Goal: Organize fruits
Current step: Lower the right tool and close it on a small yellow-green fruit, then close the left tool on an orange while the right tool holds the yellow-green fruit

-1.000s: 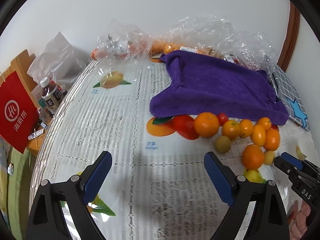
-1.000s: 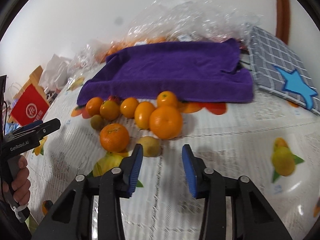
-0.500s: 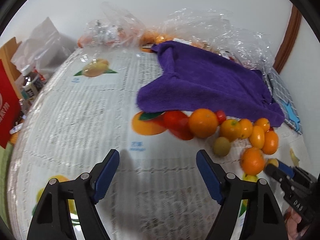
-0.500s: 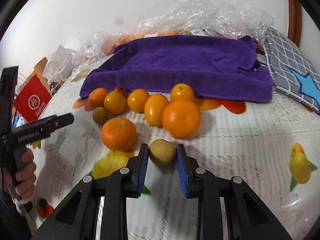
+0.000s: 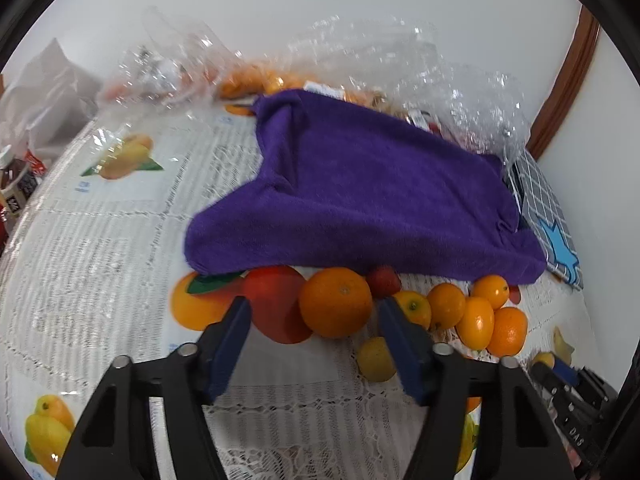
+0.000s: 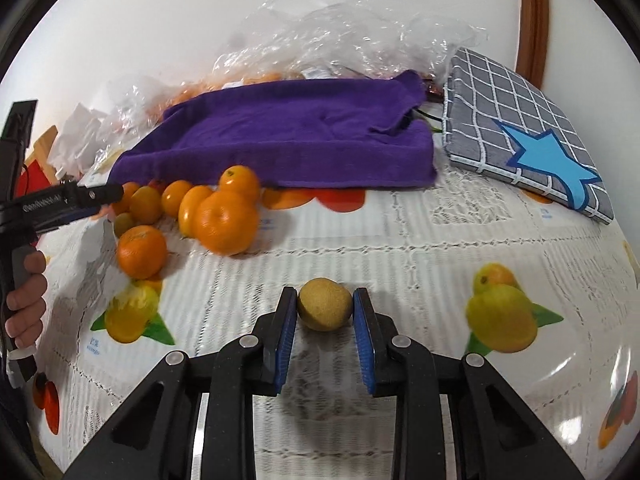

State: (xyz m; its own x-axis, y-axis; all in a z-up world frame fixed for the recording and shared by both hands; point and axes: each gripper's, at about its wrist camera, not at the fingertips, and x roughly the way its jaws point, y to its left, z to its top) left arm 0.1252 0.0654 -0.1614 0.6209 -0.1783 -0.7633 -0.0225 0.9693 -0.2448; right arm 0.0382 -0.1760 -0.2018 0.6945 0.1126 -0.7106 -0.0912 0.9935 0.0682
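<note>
Apart from the heap on the surface (image 6: 420, 240), one kiwi (image 6: 325, 309) is gripped by the right claw (image 6: 325, 312), while the large orange (image 5: 335, 302) is being closed upon by the half-open left claw (image 5: 314, 312), most fruit left unsorted.
</note>
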